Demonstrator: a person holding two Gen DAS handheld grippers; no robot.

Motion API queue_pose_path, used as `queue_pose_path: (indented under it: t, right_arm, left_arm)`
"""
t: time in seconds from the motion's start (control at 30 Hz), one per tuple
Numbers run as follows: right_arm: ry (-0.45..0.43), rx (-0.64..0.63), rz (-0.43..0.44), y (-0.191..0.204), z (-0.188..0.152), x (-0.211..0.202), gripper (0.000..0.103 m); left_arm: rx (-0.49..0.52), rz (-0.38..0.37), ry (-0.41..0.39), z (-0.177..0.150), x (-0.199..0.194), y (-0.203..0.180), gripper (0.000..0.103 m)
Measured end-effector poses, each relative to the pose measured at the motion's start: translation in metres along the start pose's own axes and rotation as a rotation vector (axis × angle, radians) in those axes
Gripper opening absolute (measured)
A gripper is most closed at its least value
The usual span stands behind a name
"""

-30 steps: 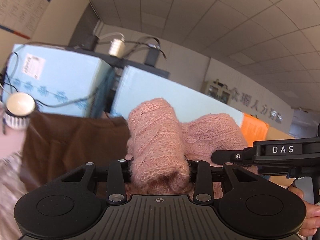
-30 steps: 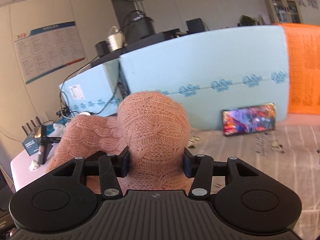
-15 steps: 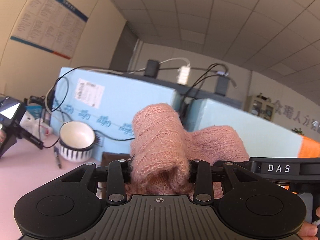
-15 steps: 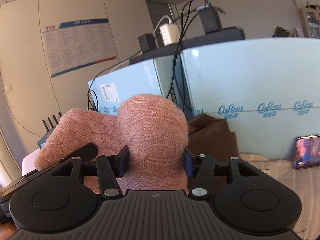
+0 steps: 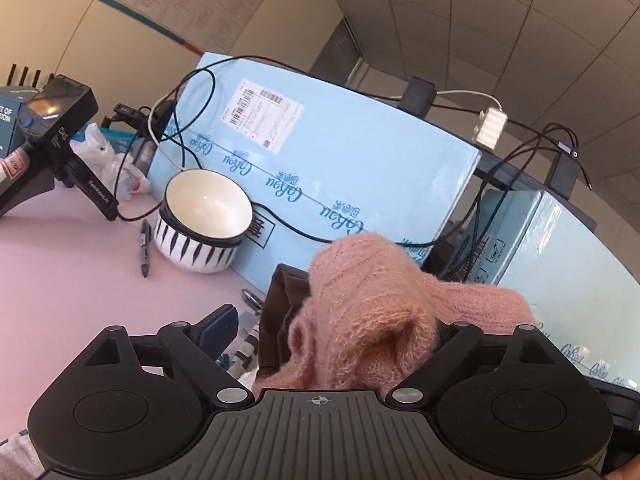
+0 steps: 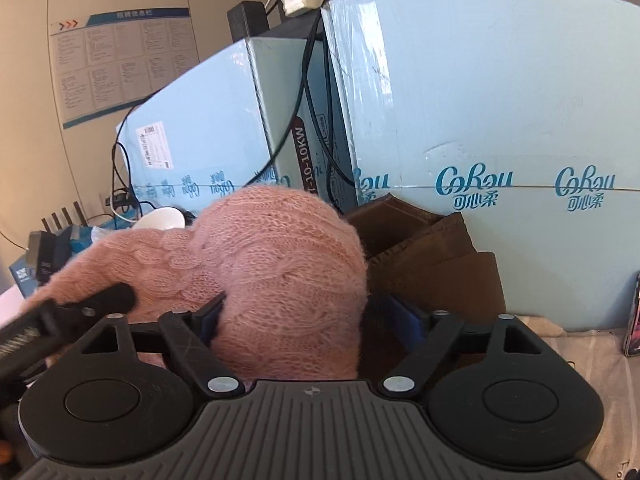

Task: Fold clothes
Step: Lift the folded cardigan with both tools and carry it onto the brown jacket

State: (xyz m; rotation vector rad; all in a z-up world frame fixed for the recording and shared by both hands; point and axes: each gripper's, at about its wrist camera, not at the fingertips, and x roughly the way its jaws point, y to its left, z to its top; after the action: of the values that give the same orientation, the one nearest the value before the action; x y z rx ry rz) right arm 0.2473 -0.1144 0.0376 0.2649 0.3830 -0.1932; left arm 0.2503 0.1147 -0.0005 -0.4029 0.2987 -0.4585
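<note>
A pink knitted sweater (image 5: 368, 312) bulges between the fingers of my left gripper (image 5: 332, 332), whose jaws now stand wide apart around it. The sweater (image 6: 280, 272) also fills the gap of my right gripper (image 6: 312, 320), whose jaws are spread with the right blue pad (image 6: 408, 320) clear of the knit. A folded brown garment (image 6: 432, 256) lies just behind the sweater against the blue boxes; it also shows in the left wrist view (image 5: 280, 304). The left gripper's finger (image 6: 80, 308) shows at the left of the right wrist view.
Light blue cartons (image 6: 500, 120) with cables form a wall behind. A black-striped white bowl (image 5: 200, 224), a pen (image 5: 145, 246) and a black device (image 5: 52, 136) sit on the pink tabletop (image 5: 60, 280) at left. A phone (image 6: 632, 320) leans at far right.
Both grippers swung left and down toward the brown garment. Their jaws have spread wider, loosening their hold on the pink sweater.
</note>
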Motion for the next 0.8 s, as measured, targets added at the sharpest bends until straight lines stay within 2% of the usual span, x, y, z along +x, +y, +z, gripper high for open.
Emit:
queue_pose_path:
  t: [0.07,0.2,0.23,0.27,0.33,0.5,0.67,0.8]
  right_arm:
    - [0.004,0.025,0.004,-0.004,-0.003,0.004,0.085]
    - [0.011,0.051,0.016,-0.011,-0.005,0.009,0.089]
    - [0.012,0.049,0.017,-0.011,-0.006,0.009,0.09]
    - [0.013,0.046,0.016,-0.01,-0.007,0.01,0.09]
    - [0.014,0.038,0.015,-0.009,-0.009,0.011,0.091]
    - [0.015,0.042,0.003,-0.007,-0.008,0.008,0.092]
    - [-0.017,0.091,0.01,-0.011,-0.007,-0.01,0.098]
    - [-0.077,0.076,0.012,-0.014,-0.006,-0.044,0.102]
  left_arm:
    - [0.011,0.018,-0.046,0.0,-0.005,-0.002,0.092]
    - [0.121,0.162,0.01,-0.006,0.01,-0.009,0.101]
    - [0.136,0.186,0.051,-0.008,0.017,-0.008,0.101]
    - [0.133,0.197,0.076,-0.01,0.022,-0.006,0.101]
    - [0.144,0.212,0.077,-0.01,0.023,-0.006,0.103]
    - [0.185,0.22,0.022,-0.016,0.016,-0.01,0.103]
    - [0.195,0.154,-0.12,-0.015,-0.008,-0.015,0.103]
    - [0.212,0.149,-0.315,-0.014,-0.039,-0.022,0.103]
